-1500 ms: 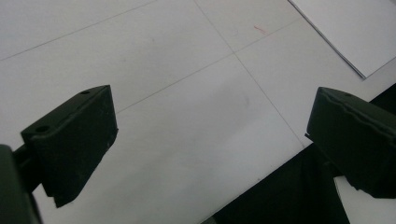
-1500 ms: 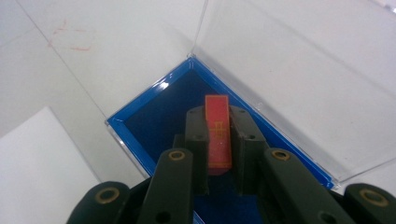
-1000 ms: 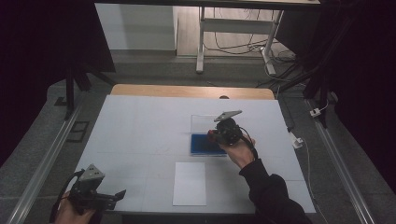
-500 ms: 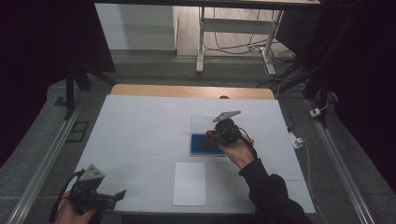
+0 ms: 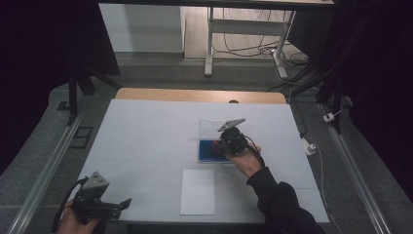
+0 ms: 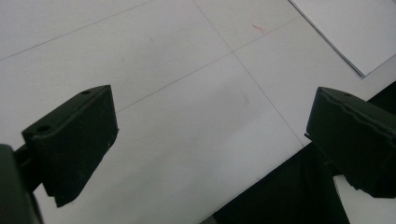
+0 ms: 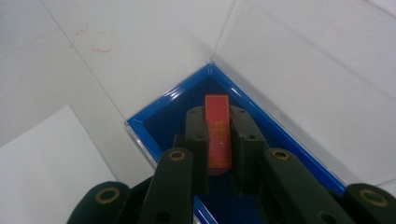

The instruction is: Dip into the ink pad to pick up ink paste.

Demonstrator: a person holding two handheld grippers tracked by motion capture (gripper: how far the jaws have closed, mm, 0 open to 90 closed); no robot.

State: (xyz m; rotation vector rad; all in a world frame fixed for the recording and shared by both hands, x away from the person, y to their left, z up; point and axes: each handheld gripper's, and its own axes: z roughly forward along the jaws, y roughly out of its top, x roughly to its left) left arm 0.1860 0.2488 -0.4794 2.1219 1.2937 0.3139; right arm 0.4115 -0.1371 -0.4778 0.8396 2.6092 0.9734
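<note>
Right gripper (image 7: 218,140) pinches a red card (image 7: 218,133) over the blue tray (image 7: 163,105) — left gripper (image 6: 210,140) gapes wide (near table edge).

Your tray (image 5: 204,152) sits on the table (image 5: 146,136), a little right of centre, with its lid (image 5: 210,127) lying open just behind it. In front of the tray, near your edge, lies a sheet of paper (image 5: 197,191). Your right gripper (image 5: 220,146) is over the tray, its jaws closed on a card (image 7: 218,133) inside it. Your left gripper (image 5: 124,204) is at the near left corner, well left of the paper.
</note>
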